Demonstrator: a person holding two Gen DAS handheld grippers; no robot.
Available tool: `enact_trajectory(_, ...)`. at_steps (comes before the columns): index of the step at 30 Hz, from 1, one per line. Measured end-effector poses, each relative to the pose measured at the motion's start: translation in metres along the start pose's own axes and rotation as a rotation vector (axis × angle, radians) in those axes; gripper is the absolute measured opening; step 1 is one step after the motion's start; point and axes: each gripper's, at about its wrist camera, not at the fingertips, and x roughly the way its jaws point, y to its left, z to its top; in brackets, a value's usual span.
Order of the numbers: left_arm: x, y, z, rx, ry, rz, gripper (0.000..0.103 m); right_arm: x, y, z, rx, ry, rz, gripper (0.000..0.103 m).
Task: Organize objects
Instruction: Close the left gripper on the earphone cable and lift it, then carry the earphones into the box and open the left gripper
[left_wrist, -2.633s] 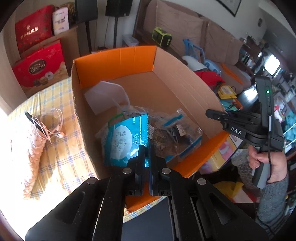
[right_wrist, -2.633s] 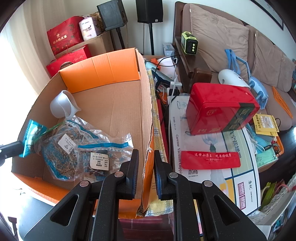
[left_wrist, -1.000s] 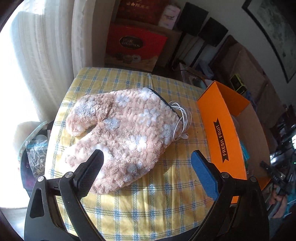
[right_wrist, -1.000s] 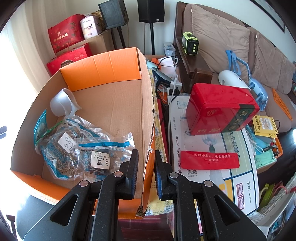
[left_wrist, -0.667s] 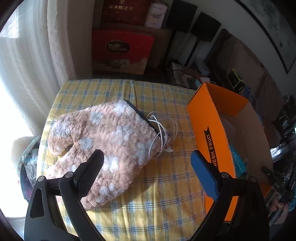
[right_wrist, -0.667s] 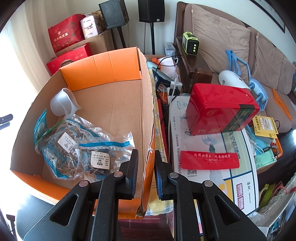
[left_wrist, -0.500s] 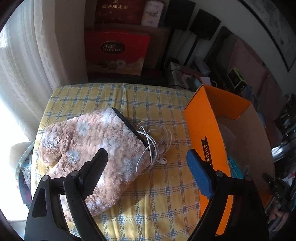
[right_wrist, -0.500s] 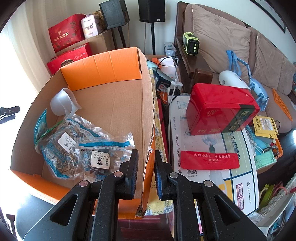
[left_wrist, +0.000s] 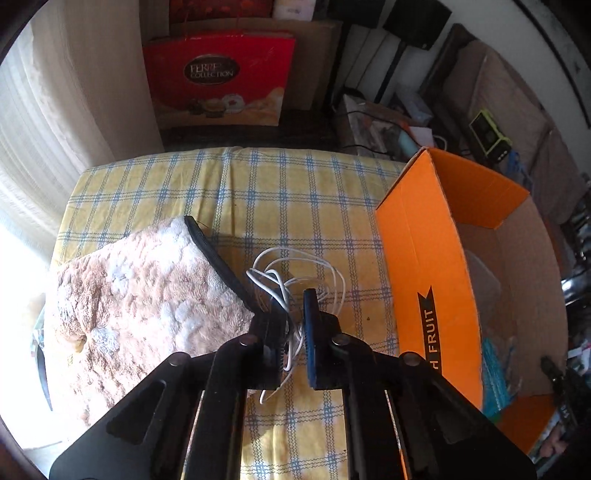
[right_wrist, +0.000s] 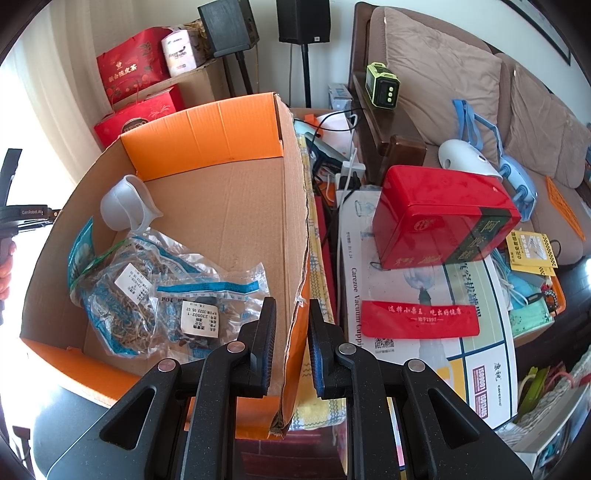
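Note:
White earphone cable (left_wrist: 295, 264) lies tangled on the yellow checked tablecloth (left_wrist: 184, 184), beside a fluffy pink flowered cover (left_wrist: 140, 295). My left gripper (left_wrist: 293, 299) points down over the tangle with its jaws closing, and strands of the cable are pinched between the pads. The orange cardboard box (left_wrist: 421, 258) stands just to the right of it. In the right wrist view my right gripper (right_wrist: 291, 306) is shut on the box's right wall (right_wrist: 299, 258). Inside the box lie clear bags of dried goods (right_wrist: 147, 295) and a white plastic cup (right_wrist: 122, 206).
A red gift box (left_wrist: 218, 77) stands behind the table by the curtain. To the right of the box, a red tin (right_wrist: 443, 221) sits on a white carton (right_wrist: 424, 314). Beyond it are a brown sofa (right_wrist: 436, 74) with clutter, and speakers.
My left gripper left the box, swung over to the table, moved right across the fluffy cover to the cable, and closed from wide open. The right gripper kept still on the box wall.

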Motion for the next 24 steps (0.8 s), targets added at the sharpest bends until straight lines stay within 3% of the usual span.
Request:
enact_trajectory(13,-0.064,-0.014,0.002,0.004,-0.131,-0.116,0.004,0.0,0.0,0.0,0.001,0.0,0.0,0.016)
enact_trajectory(24,-0.123,-0.059,-0.008,0.124,-0.203,-0.225,0.004,0.0,0.0,0.0,0.002,0.001,0.001,0.015)
